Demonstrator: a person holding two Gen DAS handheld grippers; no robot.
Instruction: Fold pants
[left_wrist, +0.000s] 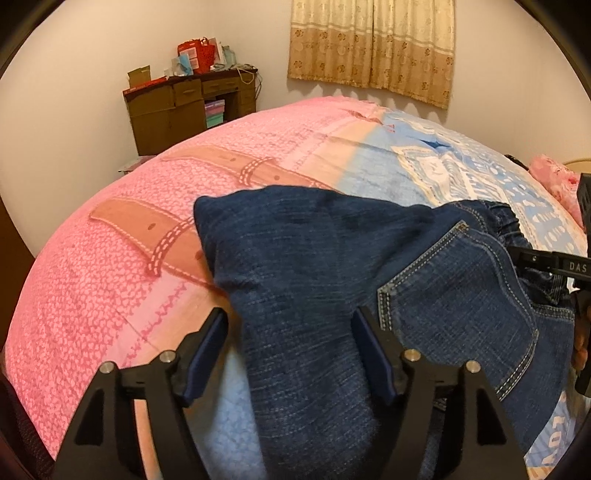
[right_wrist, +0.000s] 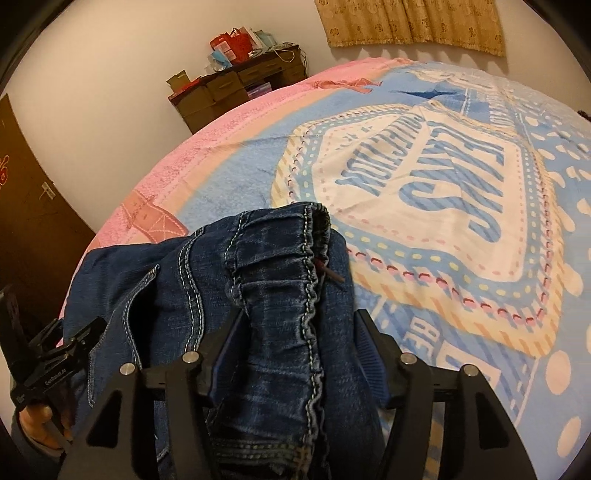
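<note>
Dark blue jeans (left_wrist: 314, 258) lie bunched on the bed, with a back pocket (left_wrist: 461, 302) facing up. My left gripper (left_wrist: 290, 321) is wide open with the folded leg fabric lying between its fingers. My right gripper (right_wrist: 299, 325) is also open, with the elastic waistband (right_wrist: 291, 295) running between its fingers. The right gripper also shows at the right edge of the left wrist view (left_wrist: 554, 262). The left gripper and the hand holding it show at the lower left of the right wrist view (right_wrist: 48, 369).
The bed is covered by a pink and blue printed blanket (left_wrist: 110, 295). A brown desk (left_wrist: 184, 107) piled with bags and boxes stands against the far wall. A beige curtain (left_wrist: 373, 44) hangs behind the bed. A dark door (right_wrist: 29, 192) is at the left.
</note>
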